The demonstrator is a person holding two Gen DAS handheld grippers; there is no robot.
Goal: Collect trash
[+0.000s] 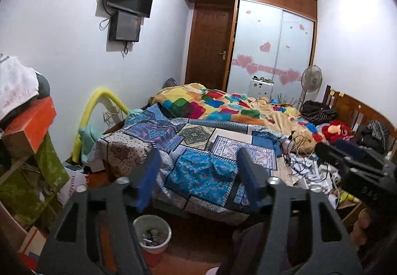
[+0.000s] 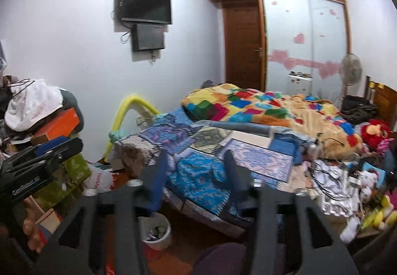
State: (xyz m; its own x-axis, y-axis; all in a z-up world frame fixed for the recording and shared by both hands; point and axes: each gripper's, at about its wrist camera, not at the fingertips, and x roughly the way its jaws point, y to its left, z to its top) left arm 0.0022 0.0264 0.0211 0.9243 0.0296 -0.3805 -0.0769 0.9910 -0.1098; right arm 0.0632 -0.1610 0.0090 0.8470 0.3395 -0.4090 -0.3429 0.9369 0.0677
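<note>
Gaping with nothing between their fingers, left gripper [image 1: 196, 175] and right gripper [image 2: 193, 175] overlook the wastebasket [image 1: 151, 232]; only the right view's lower right shows yellow toys [image 2: 377, 217].

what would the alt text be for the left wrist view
The left gripper, fingers apart and empty, looks over a cluttered bed with patchwork covers. A small white trash bin stands on the floor below; the right gripper juts in at right.

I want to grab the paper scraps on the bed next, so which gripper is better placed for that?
Probably the right gripper: the scraps lie at the right of the bed, on its side. Both it and the left gripper are open and empty.
</note>
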